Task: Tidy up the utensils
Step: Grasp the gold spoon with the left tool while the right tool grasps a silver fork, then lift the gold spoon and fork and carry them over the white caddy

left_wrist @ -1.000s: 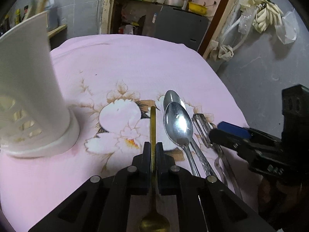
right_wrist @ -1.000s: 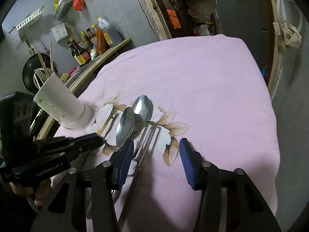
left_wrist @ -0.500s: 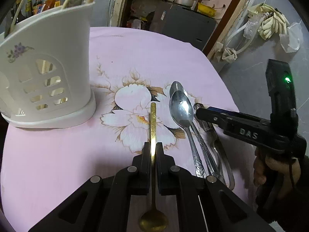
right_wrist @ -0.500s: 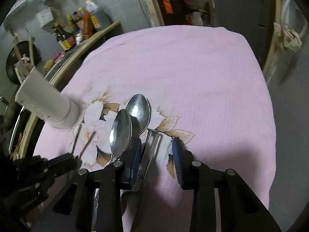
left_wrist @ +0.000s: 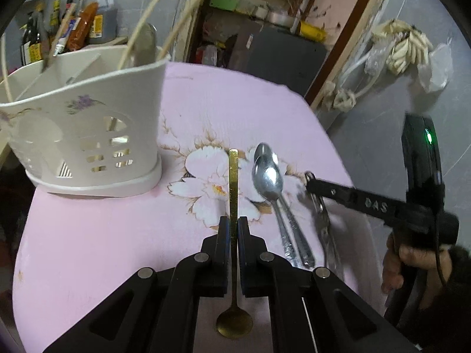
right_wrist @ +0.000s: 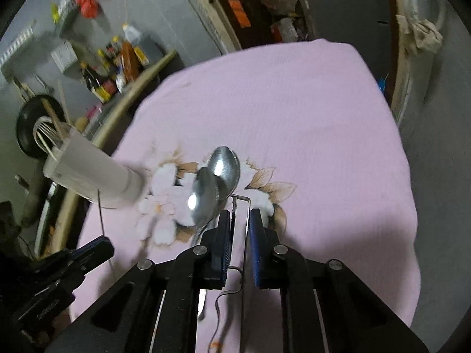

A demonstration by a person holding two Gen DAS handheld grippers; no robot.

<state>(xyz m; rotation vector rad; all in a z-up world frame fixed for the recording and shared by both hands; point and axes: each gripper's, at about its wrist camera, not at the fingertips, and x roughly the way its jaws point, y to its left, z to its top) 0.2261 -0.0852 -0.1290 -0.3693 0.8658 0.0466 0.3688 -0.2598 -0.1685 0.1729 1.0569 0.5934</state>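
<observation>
While the left gripper [left_wrist: 234, 229] sits clamped on the gold spoon's [left_wrist: 233, 188] handle, bowl end back toward the camera, the right gripper [right_wrist: 239, 229] straddles the wire peeler [right_wrist: 240, 229]; its blue pads [right_wrist: 255, 244] look close round the frame, but actual contact, can't tell, so R jaws: narrowed, grip unconfirmed.

Outward from the L jaws: gold spoon looks lifted clear of the pink cloth [left_wrist: 88, 250], handle tip pointing toward the white caddy [left_wrist: 88, 135], which stands just left of the spoon; caddy already holds chopsticks & a ladle-ish thing. Two steel spoons [left_wrist: 269, 176] lie stacked on the cloth right of the gold spoon, between it and the peeler; R gripper's arm comes in beside them.

Step in hand, my read: L is mid-carry to the caddy, R is picking up the peeler. Next for L: swing across to the caddy rim, tip the spoon upright, find a free slot, let go; mind the chopsticks sticking out. Next for R: firm up the pinch, lift w/o dragging the steel spoons, which lie just beside it.
</observation>
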